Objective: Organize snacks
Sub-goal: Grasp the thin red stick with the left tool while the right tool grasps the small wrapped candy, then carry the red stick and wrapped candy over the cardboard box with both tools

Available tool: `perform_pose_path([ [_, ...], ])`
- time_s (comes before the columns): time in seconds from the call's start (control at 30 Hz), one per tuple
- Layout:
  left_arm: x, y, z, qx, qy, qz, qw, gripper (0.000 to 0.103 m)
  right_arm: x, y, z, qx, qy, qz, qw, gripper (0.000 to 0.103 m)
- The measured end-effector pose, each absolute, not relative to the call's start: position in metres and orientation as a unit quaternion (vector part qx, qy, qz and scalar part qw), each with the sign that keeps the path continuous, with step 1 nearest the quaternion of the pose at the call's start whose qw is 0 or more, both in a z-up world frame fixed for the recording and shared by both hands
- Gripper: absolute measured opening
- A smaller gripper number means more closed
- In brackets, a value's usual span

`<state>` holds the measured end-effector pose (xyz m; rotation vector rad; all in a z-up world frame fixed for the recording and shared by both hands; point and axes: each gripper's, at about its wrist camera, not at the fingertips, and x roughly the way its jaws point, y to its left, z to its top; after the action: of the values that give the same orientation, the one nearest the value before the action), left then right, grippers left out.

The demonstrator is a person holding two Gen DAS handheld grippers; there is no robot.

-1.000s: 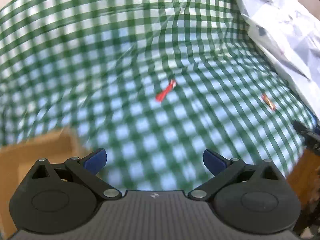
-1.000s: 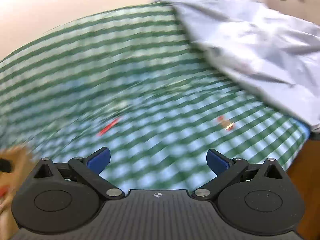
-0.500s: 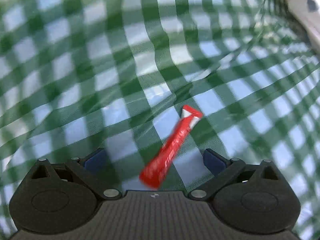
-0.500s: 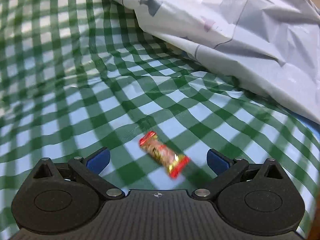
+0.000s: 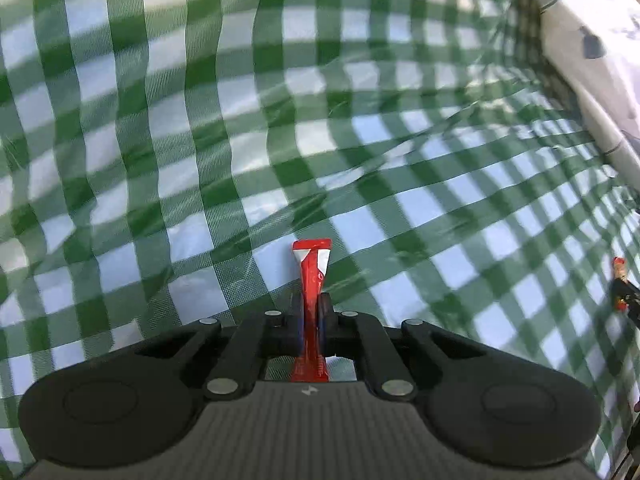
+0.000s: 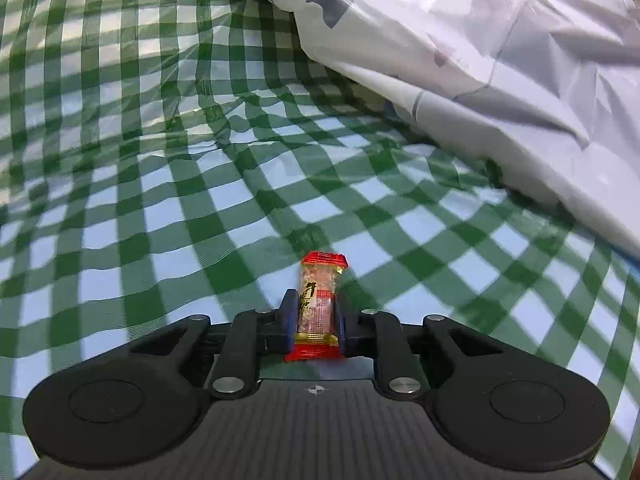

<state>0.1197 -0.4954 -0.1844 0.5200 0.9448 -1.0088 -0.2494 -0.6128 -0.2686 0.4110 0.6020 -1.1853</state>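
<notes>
Checked cloth (image 6: 160,184) over worktop, wrinkled, slack; could snag under tips.

Right tongs (image 6: 313,318) pinching clear-bodied candy bar (image 6: 318,304) across middle; red ends stick out fore and aft. Likely light, firm inside, slick crinkly wrapper; mid-body hold suits.

Left tongs (image 5: 311,318) pinching thin red stick packet (image 5: 312,280) on flat sides; far end ahead of tips. Likely featherlight, floppy.

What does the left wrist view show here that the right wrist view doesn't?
Left wrist only: the left gripper shut on a thin red stick packet.
Right wrist only: the right gripper shut on a clear candy with red ends.
Both: the green checked cloth and the crumpled pale plastic sheet. The candy also shows small at the left view's right edge.
</notes>
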Motion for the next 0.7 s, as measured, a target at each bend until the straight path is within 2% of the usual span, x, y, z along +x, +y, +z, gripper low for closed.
perform_pose_path([
  [0.13, 0.106, -0.458, -0.144, 0.182, 0.442, -0.480, 0.736, 0.006, -0.260, -0.581, -0.235, 0.227, 0.260, -0.547, 0.763, 0.018],
  [0.33, 0.058, -0.374, -0.075, 0.143, 0.422, -0.492, 0.748, 0.006, -0.266, -0.484, -0.165, 0.240, 0.217, -0.481, 0.814, 0.018],
  [0.5, 0.018, -0.271, -0.029, 0.147, 0.403, -0.472, 0.770, 0.006, -0.259, -0.382, -0.112, 0.264, 0.189, -0.404, 0.855, 0.018],
  [0.7, -0.019, -0.133, 0.016, 0.133, 0.397, -0.428, 0.801, 0.006, -0.236, -0.267, -0.060, 0.267, 0.203, -0.280, 0.900, 0.018],
])
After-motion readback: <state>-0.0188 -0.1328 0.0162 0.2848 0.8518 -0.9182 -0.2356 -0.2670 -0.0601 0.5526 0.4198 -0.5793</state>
